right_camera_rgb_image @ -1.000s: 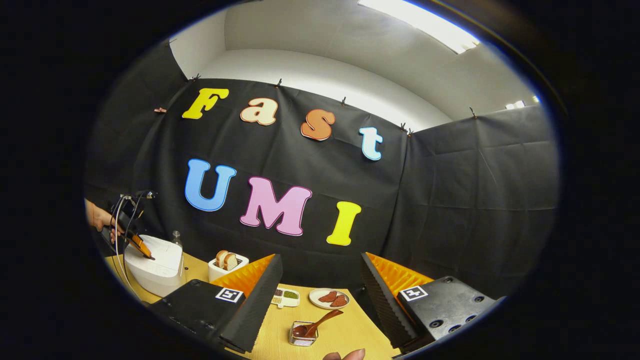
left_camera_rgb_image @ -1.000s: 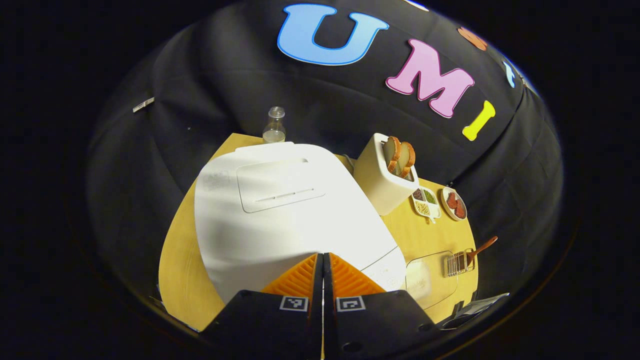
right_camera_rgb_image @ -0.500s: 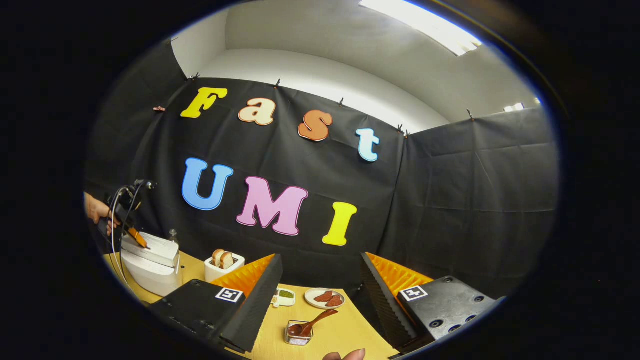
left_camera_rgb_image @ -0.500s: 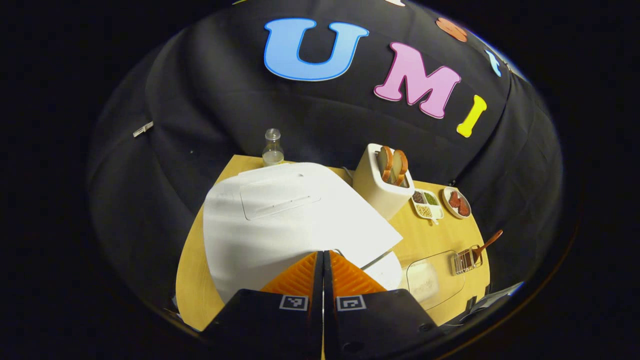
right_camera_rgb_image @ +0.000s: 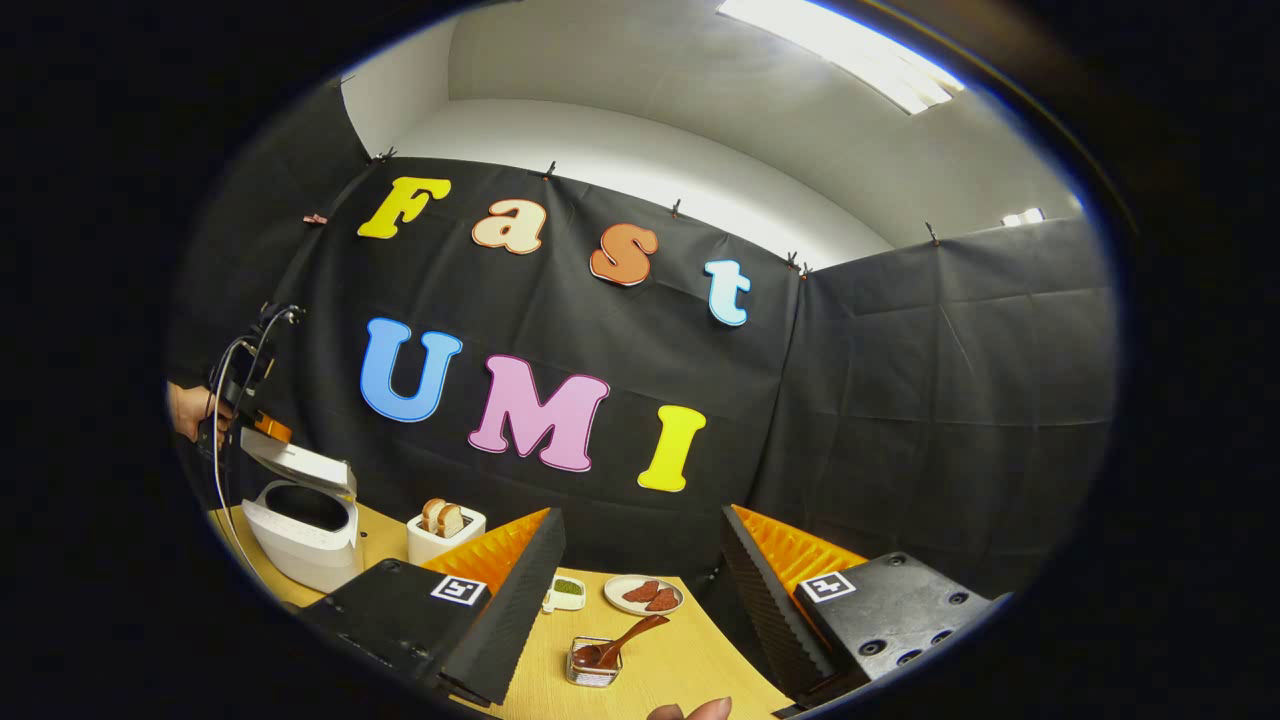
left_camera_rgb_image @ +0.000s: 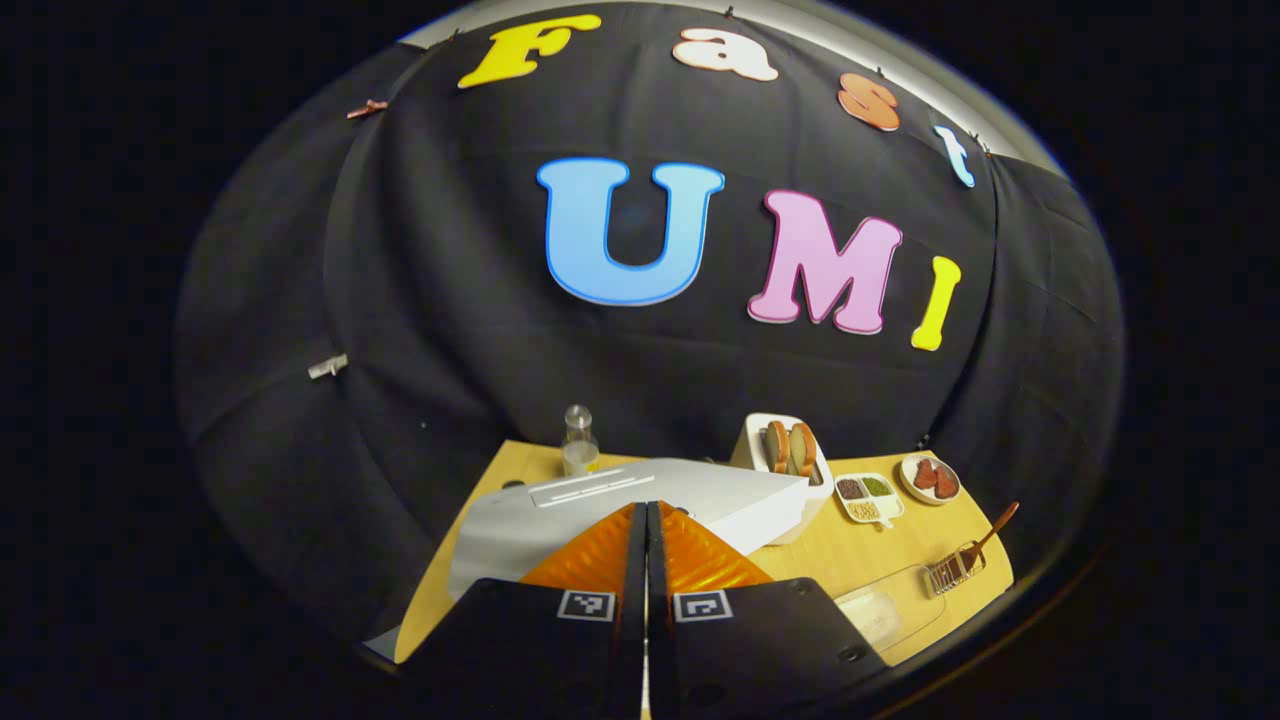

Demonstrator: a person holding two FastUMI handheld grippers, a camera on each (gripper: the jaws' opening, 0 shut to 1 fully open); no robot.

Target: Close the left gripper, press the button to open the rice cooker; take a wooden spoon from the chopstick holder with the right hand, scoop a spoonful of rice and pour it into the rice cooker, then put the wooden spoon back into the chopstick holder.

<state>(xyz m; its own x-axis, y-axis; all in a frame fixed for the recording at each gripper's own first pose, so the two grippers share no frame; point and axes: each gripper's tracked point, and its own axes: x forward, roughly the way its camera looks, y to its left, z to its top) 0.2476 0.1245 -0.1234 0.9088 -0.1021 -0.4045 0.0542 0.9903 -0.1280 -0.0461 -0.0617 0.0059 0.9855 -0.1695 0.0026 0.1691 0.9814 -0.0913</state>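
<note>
rice cooker (right_camera_rgb_image: 300,520) standing at the table's left end with its lid (left_camera_rgb_image: 640,495) sprung up, left gripper (left_camera_rgb_image: 645,540) pressed closed and holding nothing, right gripper (right_camera_rgb_image: 640,560) gaping empty above the wooden spoon (right_camera_rgb_image: 625,640) waiting in the chopstick holder (right_camera_rgb_image: 592,665); scooping, pouring and returning are remaining.

The right gripper (right_camera_rgb_image: 640,590) is hovering with its jaws wide apart above the wooden spoon (right_camera_rgb_image: 622,640) leaning in the chopstick holder (right_camera_rgb_image: 592,665). Far left, the rice cooker (right_camera_rgb_image: 298,525) is sitting with its lid (right_camera_rgb_image: 297,464) raised, the left gripper (right_camera_rgb_image: 268,428) touching it.
</note>
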